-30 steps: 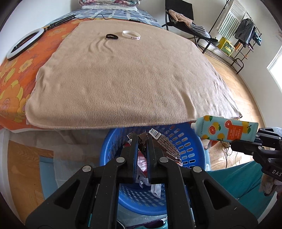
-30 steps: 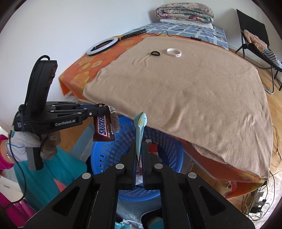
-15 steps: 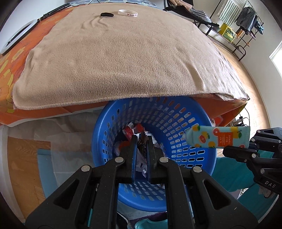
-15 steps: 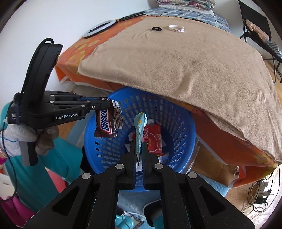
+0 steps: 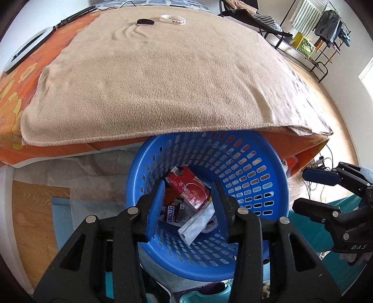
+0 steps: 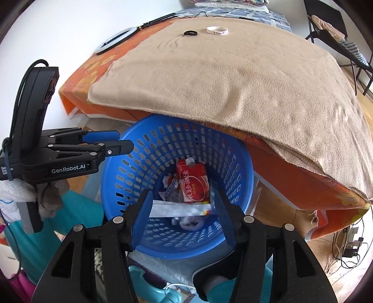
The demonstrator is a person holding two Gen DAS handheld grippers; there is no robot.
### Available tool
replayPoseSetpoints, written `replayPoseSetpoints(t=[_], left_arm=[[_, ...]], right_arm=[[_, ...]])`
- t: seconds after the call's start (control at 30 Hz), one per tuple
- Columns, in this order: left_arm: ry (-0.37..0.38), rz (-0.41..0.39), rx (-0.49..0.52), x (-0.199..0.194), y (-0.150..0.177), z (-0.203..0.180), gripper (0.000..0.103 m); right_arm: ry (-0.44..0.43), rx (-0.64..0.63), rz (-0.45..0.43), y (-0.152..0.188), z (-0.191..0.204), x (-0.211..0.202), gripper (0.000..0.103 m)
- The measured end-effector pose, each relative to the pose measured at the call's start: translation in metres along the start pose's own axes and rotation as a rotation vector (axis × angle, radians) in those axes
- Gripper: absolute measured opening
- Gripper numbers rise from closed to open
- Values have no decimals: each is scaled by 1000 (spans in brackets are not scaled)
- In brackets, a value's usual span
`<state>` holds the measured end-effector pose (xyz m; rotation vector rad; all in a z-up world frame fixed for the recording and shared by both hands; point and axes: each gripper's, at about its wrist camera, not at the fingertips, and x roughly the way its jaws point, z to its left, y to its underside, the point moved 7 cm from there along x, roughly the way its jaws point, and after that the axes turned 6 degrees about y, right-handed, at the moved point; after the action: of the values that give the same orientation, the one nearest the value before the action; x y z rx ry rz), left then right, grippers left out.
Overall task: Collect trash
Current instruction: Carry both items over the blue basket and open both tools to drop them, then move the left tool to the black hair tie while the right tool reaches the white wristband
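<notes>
A blue perforated basket [image 5: 261, 186] stands on the floor against the bed edge; it also shows in the right wrist view [image 6: 130, 170]. Inside lie a red carton [image 5: 191, 188], a Snickers wrapper [image 5: 171, 213] and a pale flat sachet [image 5: 198, 225]. In the right wrist view the red carton [image 6: 194, 186] and the sachet [image 6: 179, 207] lie in the basket. My left gripper [image 5: 186, 202] is open and empty above the basket. My right gripper [image 6: 183, 214] is open and empty above it too.
A beige blanket [image 5: 163, 77] covers the orange bed and overhangs the basket's far rim. A black hair tie [image 5: 145, 21] and a white wristband [image 5: 173, 19] lie at its far end. A ring light [image 5: 25, 52] lies at the left. A clothes rack [image 5: 326, 28] stands at the right.
Both grippers have opened over the basket. The Snickers wrapper has left my left gripper and the orange-print sachet has left my right gripper; both now lie in the basket.
</notes>
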<state>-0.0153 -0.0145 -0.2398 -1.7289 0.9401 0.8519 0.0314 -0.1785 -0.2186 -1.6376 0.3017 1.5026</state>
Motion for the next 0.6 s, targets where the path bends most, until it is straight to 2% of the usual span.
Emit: replayPoseSetpoints(t=[0.13,0.23,0.43,0.6], left_arm=[[-3,-2,6,0,-1,-1,42],[-13,-15,11,-2,-3,-2,53],[-14,-34,12,-7,-10,-3,54],[5,-49,2,-15,-21,-5,54]], right_arm=[[23,14,-5,-6,-2,0,60],[56,14,-16,-10,-4,-2,64],[94,28,-41,-18,-10,-10,66],[142,24,-59,-31,-14,-17,72]])
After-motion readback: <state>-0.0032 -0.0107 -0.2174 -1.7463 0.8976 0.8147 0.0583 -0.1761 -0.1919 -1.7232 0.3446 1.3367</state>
